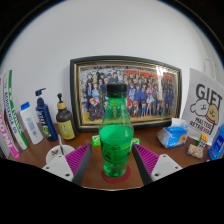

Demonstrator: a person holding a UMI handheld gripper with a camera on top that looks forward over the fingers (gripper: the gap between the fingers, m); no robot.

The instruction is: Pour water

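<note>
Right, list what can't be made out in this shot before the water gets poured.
- Green bottle, gripper view: stands between the fingers, but whether the pads press on it cannot be told.
- No cup or glass to pour into shows.
- Framed photo: its middle is hidden behind the bottle.
- White sign: cut off at the side, only "GIFT" reads.
- Pump bottles beside the frame: labels too small to read.

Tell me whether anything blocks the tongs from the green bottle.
Nothing visible does. The green plastic bottle with the dark cap already stands upright between the open tongs, on the brown wooden table, with a gap at each pad.
</note>
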